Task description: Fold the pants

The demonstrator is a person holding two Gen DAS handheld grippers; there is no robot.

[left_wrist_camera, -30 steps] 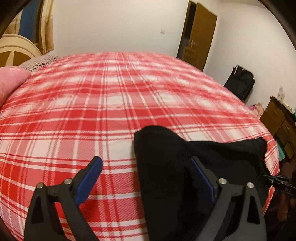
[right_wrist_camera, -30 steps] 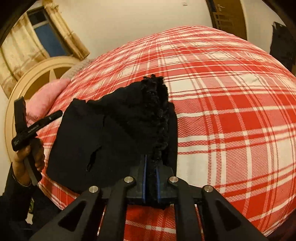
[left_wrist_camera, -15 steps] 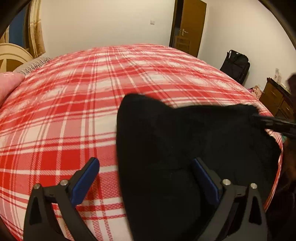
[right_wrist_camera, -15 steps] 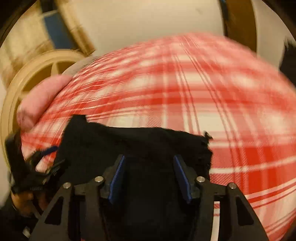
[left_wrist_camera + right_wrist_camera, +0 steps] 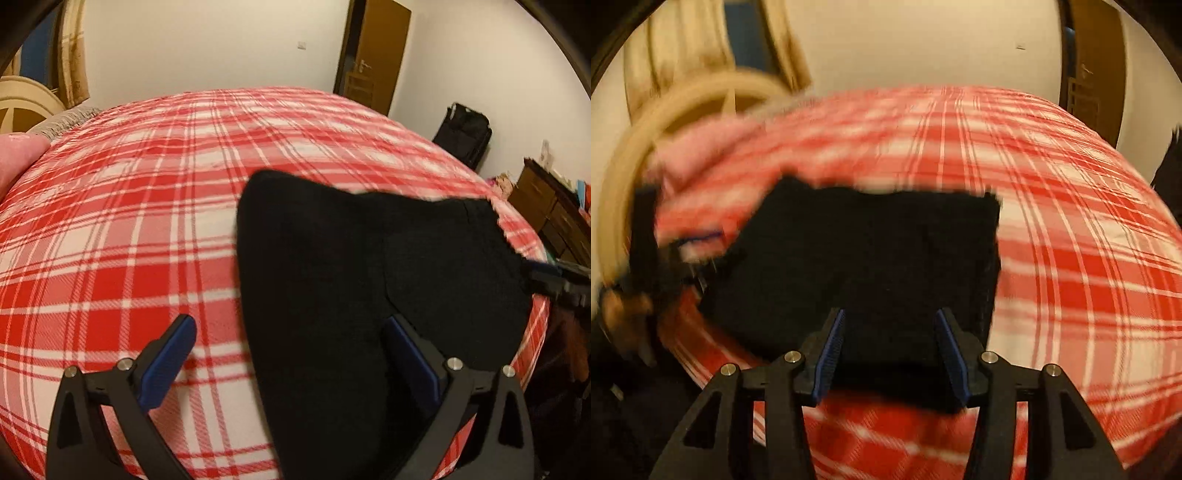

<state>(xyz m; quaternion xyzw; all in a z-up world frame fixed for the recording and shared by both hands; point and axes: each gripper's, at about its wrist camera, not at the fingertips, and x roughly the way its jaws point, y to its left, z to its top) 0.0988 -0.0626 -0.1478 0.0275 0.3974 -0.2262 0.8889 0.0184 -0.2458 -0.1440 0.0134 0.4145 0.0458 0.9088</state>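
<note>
The black pants point(image 5: 369, 280) lie folded in a flat, roughly square pile on the red plaid bed point(image 5: 129, 221), near its front right corner. My left gripper point(image 5: 291, 350) is open, its right finger over the pants' near edge and its left finger over bare cover. In the right wrist view the pants point(image 5: 879, 258) lie spread in front of my right gripper point(image 5: 891, 350), which is open with its blue pads apart above the cloth's near edge. Nothing is held. This view is motion-blurred.
A pink pillow point(image 5: 701, 155) and a cream curved headboard point(image 5: 683, 107) stand at the bed's head. A brown door point(image 5: 376, 51), a black bag point(image 5: 465, 133) and a wooden dresser point(image 5: 554, 210) line the far wall and right side. A hand point(image 5: 617, 310) shows at the left edge.
My right gripper opened and let go of the bunched pants, which now lie flat and folded. Both grippers shifted back; the left stayed open throughout.
</note>
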